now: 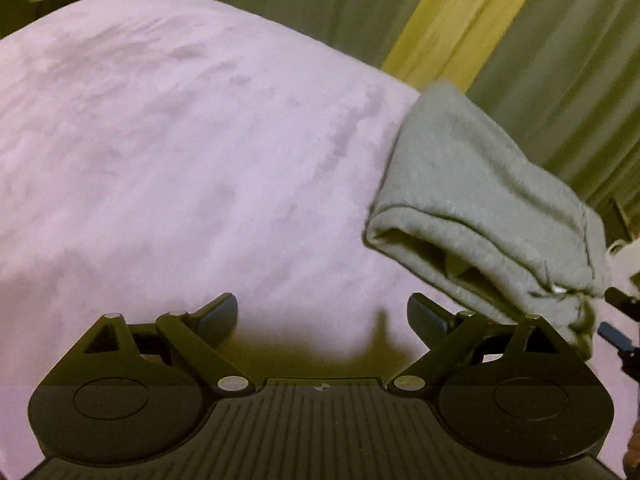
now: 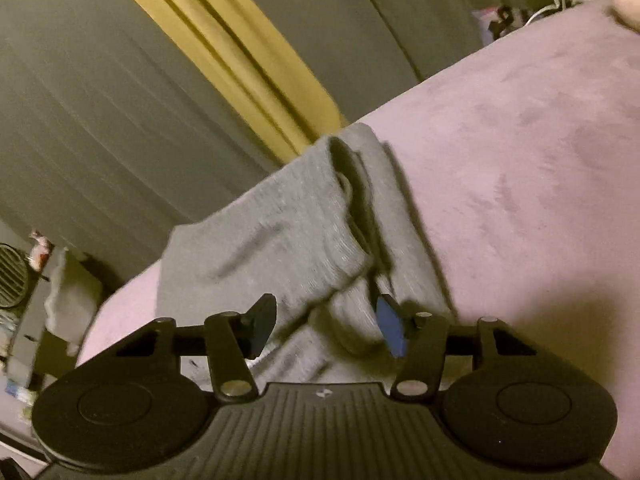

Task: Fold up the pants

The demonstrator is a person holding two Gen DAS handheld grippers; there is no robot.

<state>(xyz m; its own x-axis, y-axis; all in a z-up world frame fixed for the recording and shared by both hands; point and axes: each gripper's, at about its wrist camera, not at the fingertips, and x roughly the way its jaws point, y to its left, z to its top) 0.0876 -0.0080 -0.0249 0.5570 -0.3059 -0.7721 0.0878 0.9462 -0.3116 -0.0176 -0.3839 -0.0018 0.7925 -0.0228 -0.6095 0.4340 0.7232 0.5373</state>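
Grey sweatpants (image 1: pixel 480 204) lie folded into a thick bundle on the pink blanket (image 1: pixel 180 152), at the right in the left wrist view. My left gripper (image 1: pixel 322 320) is open and empty, low over the bare blanket just left of the bundle. In the right wrist view the pants (image 2: pixel 288 236) fill the middle. My right gripper (image 2: pixel 328 326) is open, its jaws on either side of the near end of the bundle, with cloth bunched between them. The right gripper's blue fingertip (image 1: pixel 614 338) shows at the right edge of the left wrist view.
The blanket-covered bed ends at a grey curtain (image 2: pixel 100 112) with a yellow strip (image 2: pixel 240 52) behind the pants. Clutter and a round vent (image 2: pixel 12 276) stand at the left beyond the bed; cables and small items (image 2: pixel 520 20) lie at the far right.
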